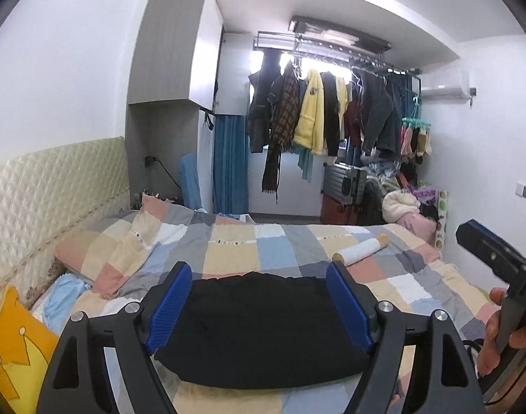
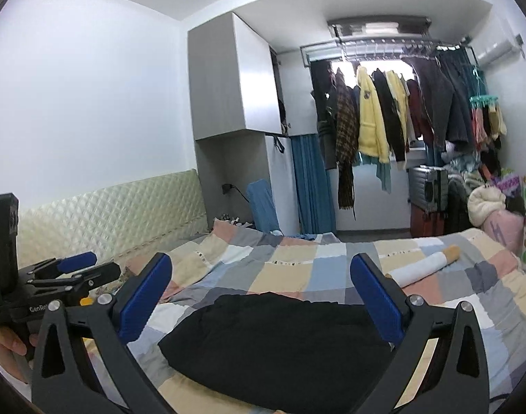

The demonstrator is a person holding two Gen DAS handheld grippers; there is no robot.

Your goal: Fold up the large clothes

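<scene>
A black garment (image 1: 259, 327) lies folded in a compact bundle on the patchwork bed cover (image 1: 235, 248). My left gripper (image 1: 259, 276) is open and empty, raised above the bundle's near side. In the right wrist view the same garment (image 2: 276, 341) lies in front of my right gripper (image 2: 263, 272), which is open and empty above it. The right gripper's body shows at the right edge of the left wrist view (image 1: 504, 276), and the left gripper at the left of the right wrist view (image 2: 56, 276).
A white roll with wooden ends (image 1: 361, 250) lies on the bed to the far right. Pillows (image 1: 100, 252) and a padded headboard (image 1: 49, 189) are at the left. Clothes hang on a rack (image 1: 331, 114) beyond the bed, with suitcases (image 1: 345, 189) below.
</scene>
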